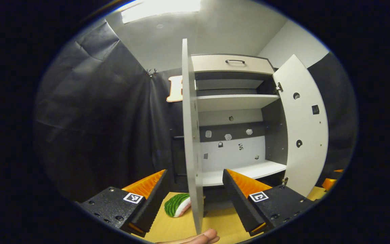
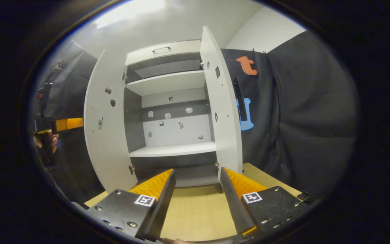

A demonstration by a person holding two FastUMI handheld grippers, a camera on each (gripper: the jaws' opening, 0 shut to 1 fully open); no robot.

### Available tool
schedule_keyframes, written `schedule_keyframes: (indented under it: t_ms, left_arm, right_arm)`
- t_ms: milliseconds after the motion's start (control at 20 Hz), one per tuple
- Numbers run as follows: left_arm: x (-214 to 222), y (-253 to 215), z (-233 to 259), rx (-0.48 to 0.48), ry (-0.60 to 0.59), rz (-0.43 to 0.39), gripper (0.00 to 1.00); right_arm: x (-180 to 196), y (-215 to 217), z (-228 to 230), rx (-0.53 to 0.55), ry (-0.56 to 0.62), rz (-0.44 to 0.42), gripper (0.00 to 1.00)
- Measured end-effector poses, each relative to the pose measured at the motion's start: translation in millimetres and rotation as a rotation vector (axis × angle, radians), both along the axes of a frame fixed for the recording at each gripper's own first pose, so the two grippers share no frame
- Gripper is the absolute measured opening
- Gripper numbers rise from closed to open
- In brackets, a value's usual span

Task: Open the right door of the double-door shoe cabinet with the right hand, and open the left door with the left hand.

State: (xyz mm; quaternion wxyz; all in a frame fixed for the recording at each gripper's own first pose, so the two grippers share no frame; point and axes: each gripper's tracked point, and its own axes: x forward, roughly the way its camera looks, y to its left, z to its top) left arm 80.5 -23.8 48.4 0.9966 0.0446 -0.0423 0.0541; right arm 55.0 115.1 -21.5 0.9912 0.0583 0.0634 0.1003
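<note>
At the back edge of the wooden worktop stands the double-door shoe cabinet, and I see both doors already swung outward, so I judge the opening nearly done. Its tall left door rises edge-on straight ahead of my left gripper, long axis vertical, its lower edge passing between the widely parted fingers with neither finger pressing on it. The left gripper is plainly the nearer one to that door. The right door stands upright just ahead and slightly right of my right gripper, whose fingers are also spread wide and hold nothing. Inside the cabinet are bare pale shelves and a drawer with a dark handle on top. On the worktop beside the left door lies a small green-and-white object; I cannot tell what it is. Small square coded markers sit on the gripper bodies; I can read no brand or words on the cabinet.
</note>
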Motion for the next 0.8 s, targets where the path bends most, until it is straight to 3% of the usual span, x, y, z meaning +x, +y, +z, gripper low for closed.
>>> schedule_keyframes:
  t_ms: [300, 600, 800]
  left_arm:
    - [-23, -59, -34, -0.07, 0.006, -0.11, 0.97]
    - [-27, -77, -72, -0.151, 0.047, -0.115, 0.98]
    - [-20, -85, -87, -0.143, 0.078, -0.138, 0.96]
  right_arm:
    - [1, 1, 5, -0.025, -0.025, 0.012, 0.79]
    - [8, 11, 20, -0.052, -0.065, 0.026, 0.78]
    - [15, 18, 22, -0.093, -0.059, 0.032, 0.79]
